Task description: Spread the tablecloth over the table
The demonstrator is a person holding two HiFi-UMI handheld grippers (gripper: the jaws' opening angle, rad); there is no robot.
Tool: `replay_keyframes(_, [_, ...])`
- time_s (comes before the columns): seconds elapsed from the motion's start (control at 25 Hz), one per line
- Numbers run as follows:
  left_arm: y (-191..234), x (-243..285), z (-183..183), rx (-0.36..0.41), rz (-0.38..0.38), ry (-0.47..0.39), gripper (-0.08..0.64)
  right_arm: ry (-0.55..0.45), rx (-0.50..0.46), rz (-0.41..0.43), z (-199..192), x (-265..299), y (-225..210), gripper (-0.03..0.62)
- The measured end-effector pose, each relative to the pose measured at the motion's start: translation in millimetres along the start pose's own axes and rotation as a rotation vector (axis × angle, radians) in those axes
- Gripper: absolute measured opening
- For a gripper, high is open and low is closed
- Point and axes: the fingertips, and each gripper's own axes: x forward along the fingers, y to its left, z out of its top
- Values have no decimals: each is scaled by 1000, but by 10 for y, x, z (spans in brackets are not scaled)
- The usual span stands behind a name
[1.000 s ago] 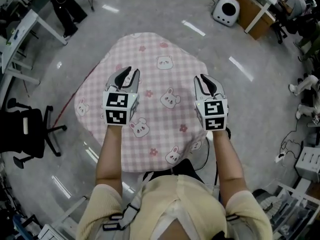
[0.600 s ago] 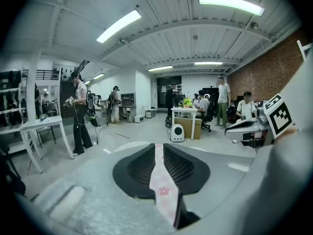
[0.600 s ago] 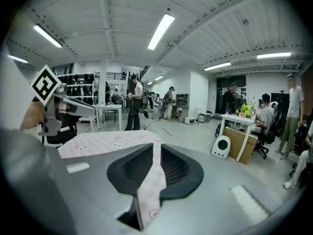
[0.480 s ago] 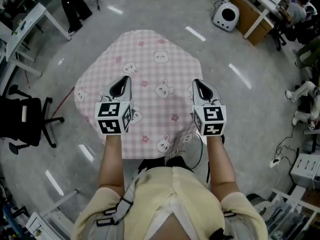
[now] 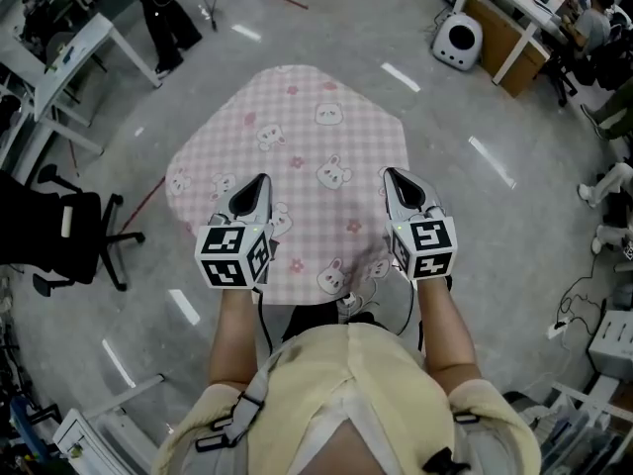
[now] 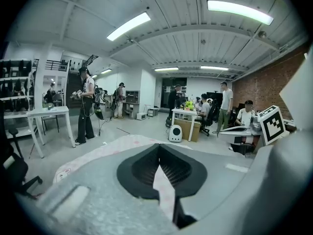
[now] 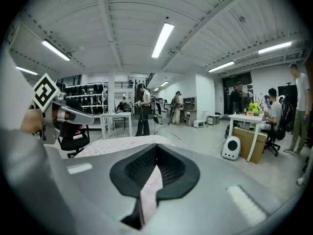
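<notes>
A pink checked tablecloth printed with bunnies and flowers lies over the table, its edges hanging down all round. My left gripper is at the cloth's near left part and is shut, with a fold of pink cloth pinched between its dark pads. My right gripper is at the near right edge, also shut, with a strip of cloth caught between its jaws. Both point away from the person and slightly down. The table itself is hidden under the cloth.
A black office chair stands at the left, and a white desk at the far left. A round white device and a cardboard box sit at the far right. A person stands beyond the table. The floor around is grey.
Both grippers went from open to shut on the cloth. They drew back toward the person, ending near the cloth's near edge.
</notes>
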Motion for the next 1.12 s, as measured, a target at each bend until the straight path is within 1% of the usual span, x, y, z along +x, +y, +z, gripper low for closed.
replay_keyframes(0.2, [-139,-98,-6,-4,-21,-2,3,17,21,26,-30,-104,74,5])
replay_keyframes(0.48, [-130,-249,-43,-29,-4,14,5,21,80,50,-21,-189,24,5])
replay_keyframes(0.6, [-103,-291,-91,-28,4,24,5,32,105,65,-64,-172,61,5])
replay_keyframes(0.92, [-57,-275,-132,-22,20,30,5,38,107,90,-91,-103,104,4])
replay_keyframes(1.12, [-102,-232,-119,-9,13,43,5,39,114,91,-92,-107,68,5])
